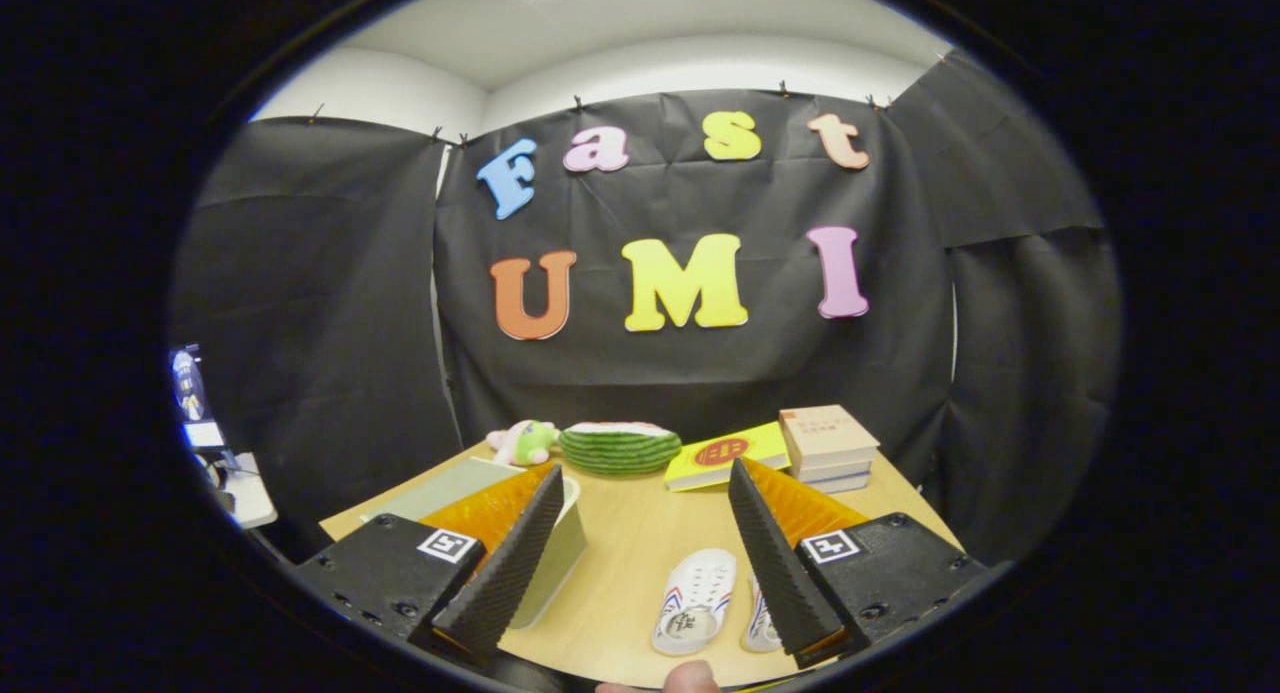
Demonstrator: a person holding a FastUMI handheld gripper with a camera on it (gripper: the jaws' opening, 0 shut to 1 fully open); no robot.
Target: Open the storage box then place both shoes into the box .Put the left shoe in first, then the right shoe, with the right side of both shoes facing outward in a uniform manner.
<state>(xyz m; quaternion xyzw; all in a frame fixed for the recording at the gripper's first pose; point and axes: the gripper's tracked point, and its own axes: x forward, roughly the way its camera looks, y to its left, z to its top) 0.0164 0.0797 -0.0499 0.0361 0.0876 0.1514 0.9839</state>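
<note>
hand-held gripper [640, 563]: fingers spread wide apart, grasping nothing, hovering above the near part of the surface [620, 543].
finger gap: bare wood grain plus one shoe; nothing touches either finger.
left shoe [695, 601]: white, sole-up or insole-up cannot tell, lying flat between the fingers, closer to the right finger, toe pointing toward the far edge.
right shoe [762, 618]: white with a striped side, just beside the first shoe, mostly hidden behind the right finger.
storage box [555, 553]: pale, at the surface's left edge, largely covered by the left finger; a flat grey-green panel [440, 488] runs from it toward the far left corner, may be its lid, cannot tell whether it is open.
far edge, left to centre: small plush toy [525, 441], then a green striped watermelon-like cushion [618, 447] touching or just beside it.
far edge, right: yellow book [722, 455] lying flat, a stack of books [828, 447] just beside it near the far right corner.
obstructions: none between the fingers and the shoes; far-edge clutter well apart from both shoes.
fingertip [692, 677]: a person's, at the near edge below the shoes.
off-surface left: a small stand with gear [205, 423], blurred.
</note>
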